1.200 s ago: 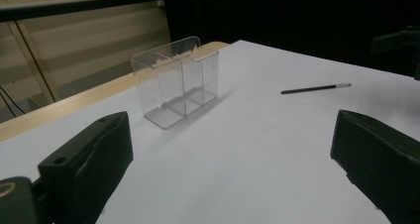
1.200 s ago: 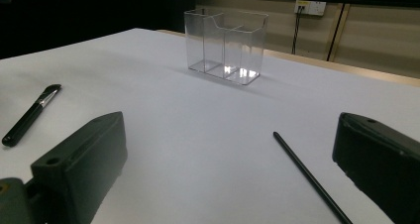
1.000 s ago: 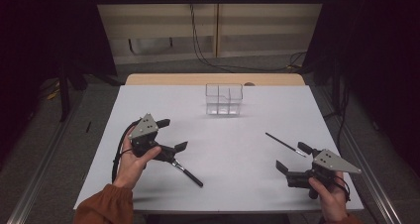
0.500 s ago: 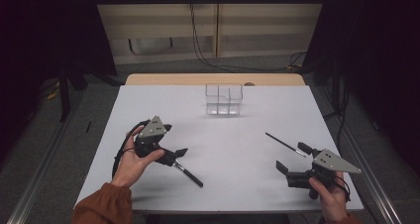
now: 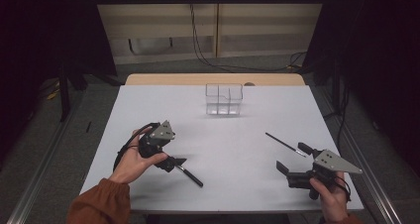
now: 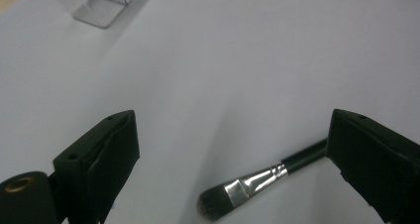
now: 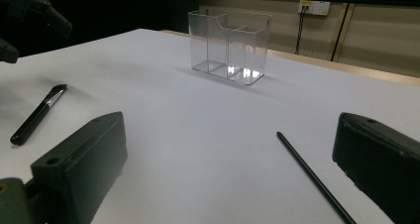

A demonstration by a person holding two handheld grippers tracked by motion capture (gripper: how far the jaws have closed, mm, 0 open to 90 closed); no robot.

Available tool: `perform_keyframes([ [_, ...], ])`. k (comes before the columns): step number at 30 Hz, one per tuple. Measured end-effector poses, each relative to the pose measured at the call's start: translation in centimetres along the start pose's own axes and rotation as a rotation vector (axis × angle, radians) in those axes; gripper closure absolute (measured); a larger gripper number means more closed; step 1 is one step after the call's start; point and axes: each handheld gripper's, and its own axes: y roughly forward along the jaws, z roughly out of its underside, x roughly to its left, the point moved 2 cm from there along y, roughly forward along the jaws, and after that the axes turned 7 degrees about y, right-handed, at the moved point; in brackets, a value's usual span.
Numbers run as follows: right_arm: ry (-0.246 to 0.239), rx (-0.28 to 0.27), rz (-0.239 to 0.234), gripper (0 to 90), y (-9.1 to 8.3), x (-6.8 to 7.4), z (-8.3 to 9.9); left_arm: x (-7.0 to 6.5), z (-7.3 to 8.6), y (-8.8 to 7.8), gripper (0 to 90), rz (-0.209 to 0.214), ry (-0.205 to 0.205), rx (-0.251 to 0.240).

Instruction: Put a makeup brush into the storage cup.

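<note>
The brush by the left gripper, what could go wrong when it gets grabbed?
The left gripper is open above the brush, with only its bristle end between the jaws. Closing there might squash the bristles or let the brush tip and slip. The clear organizer stands far off, so a loose grip could drop the brush on the way.

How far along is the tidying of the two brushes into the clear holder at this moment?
Nothing looks done: the clear holder stands empty. In hand: the left gripper is lowered over the thick brush, jaws open, brush lying on the table between them, not gripped. The right gripper waits open beside the thin brush. Left, probably: grasping, lifting and placing both.
</note>
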Motion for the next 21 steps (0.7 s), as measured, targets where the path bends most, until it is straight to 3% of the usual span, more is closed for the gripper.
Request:
perform_keyframes([
  [5, -0.003, 0.002, -0.001, 0.1, 0.1, 0.0, 0.0, -0.1, 0.0, 0.4, 6.2, 0.048, 0.028, 0.056],
  [7, -0.002, 0.001, -0.001, 0.1, 0.0, 0.0, 0.0, -0.3, 0.1, 0.9, 6.3, 0.091, 0.043, 0.089],
  [11, -0.003, -0.001, -0.003, 0.1, 0.0, 0.1, 0.0, -0.6, 0.3, 1.5, 6.6, 0.098, 0.07, 0.127],
  [14, -0.004, 0.001, -0.004, 0.1, 0.0, 0.1, 0.0, -0.8, 0.3, 2.0, 7.1, 0.151, 0.09, 0.146],
  [15, -0.004, 0.001, -0.004, 0.1, 0.0, 0.1, 0.0, -0.8, 0.3, 2.0, 8.6, 0.151, 0.09, 0.146],
  [16, -0.004, 0.002, -0.007, 0.0, 0.0, 0.1, 0.0, -1.1, 0.2, 2.2, 10.0, 0.154, 0.123, 0.17],
  [21, -0.011, 0.008, -0.015, 0.0, 0.1, 0.4, 0.1, -1.2, -0.1, 3.0, 9.3, 0.189, 0.144, 0.21],
])
